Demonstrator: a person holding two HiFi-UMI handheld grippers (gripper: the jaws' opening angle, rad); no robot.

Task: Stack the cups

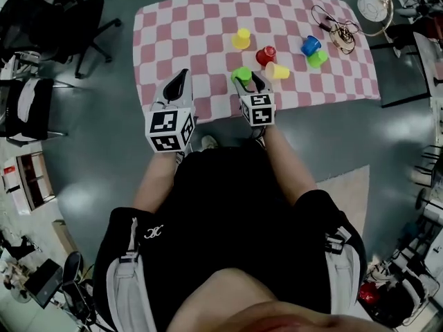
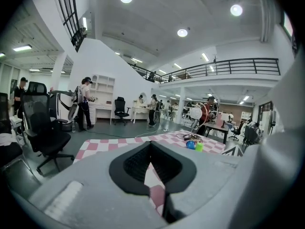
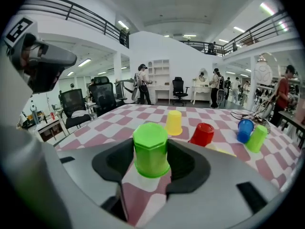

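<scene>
Black shirt cloth point(image 1: 228, 206) fills the nearest part of the head view, and both forearms reach from it to the near edge of the table with the pink-and-white checked cloth point(image 1: 173, 33). The left gripper point(image 1: 181, 76) hangs over the cloth's near left part, its jaws together at the tips with nothing between them. Bare cloth lies all around it, out to the left edge and the far edge.

Just right of it, the right gripper point(image 1: 250, 83) clamps the bright green plastic cup point(image 3: 150, 149), which sits mouth down between the pads, both pressing on its sides, close to the near edge.

Beyond it comes the pale yellow plastic cup point(image 1: 277, 70), seemingly on its side, just beside the red plastic cup point(image 1: 266, 55). Farther back and apart from these, the yellow plastic cup point(image 1: 241, 39) stands mouth down with open squares on every side.

To the right, the blue plastic cup point(image 1: 311, 45) and the light green plastic cup point(image 1: 318, 59) sit side by side. A tangle of dark cables point(image 1: 336, 30) lies just behind them, near the far right corner.

Grey floor point(image 1: 90, 178) surrounds the table, with black office chairs point(image 1: 62, 19) off its left side.
</scene>
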